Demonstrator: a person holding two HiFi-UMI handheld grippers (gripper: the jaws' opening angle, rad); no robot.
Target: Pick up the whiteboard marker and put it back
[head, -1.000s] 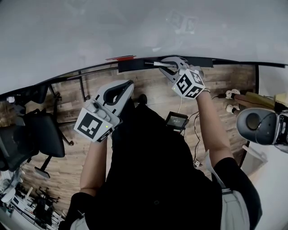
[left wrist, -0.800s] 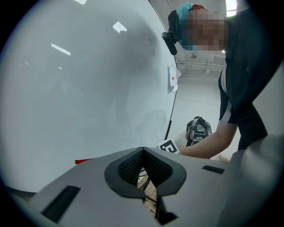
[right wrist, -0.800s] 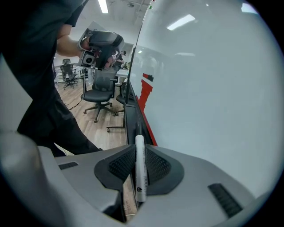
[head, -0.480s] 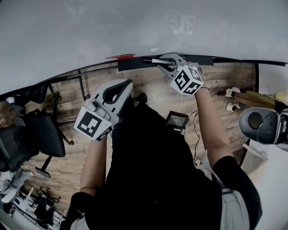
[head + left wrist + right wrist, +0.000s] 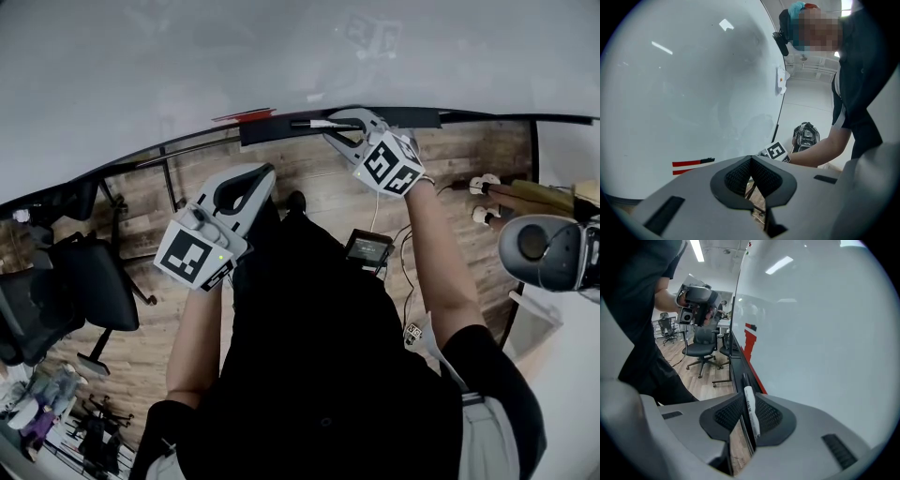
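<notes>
The whiteboard marker (image 5: 751, 412), white with a dark cap, sits between the pads of my right gripper (image 5: 746, 401), which is shut on it. In the head view the marker (image 5: 314, 124) lies level along the dark tray (image 5: 417, 119) at the foot of the whiteboard (image 5: 281, 56), with the right gripper (image 5: 343, 128) reaching up to it. From the right gripper view the tray (image 5: 737, 363) runs straight ahead under the marker. My left gripper (image 5: 263, 177) hangs lower and to the left, away from the board; its pads (image 5: 740, 176) meet with nothing between them.
A red-and-white striped bar (image 5: 692, 164) lies on the tray left of the marker. Office chairs (image 5: 701, 350) stand on the wooden floor behind. A grey device (image 5: 548, 251) sits at the right, and a small screen (image 5: 367, 249) with cables lies on the floor.
The right gripper has rolled slightly and shifted the marker a little left and up, onto the line of the tray. The left gripper has stayed put.
</notes>
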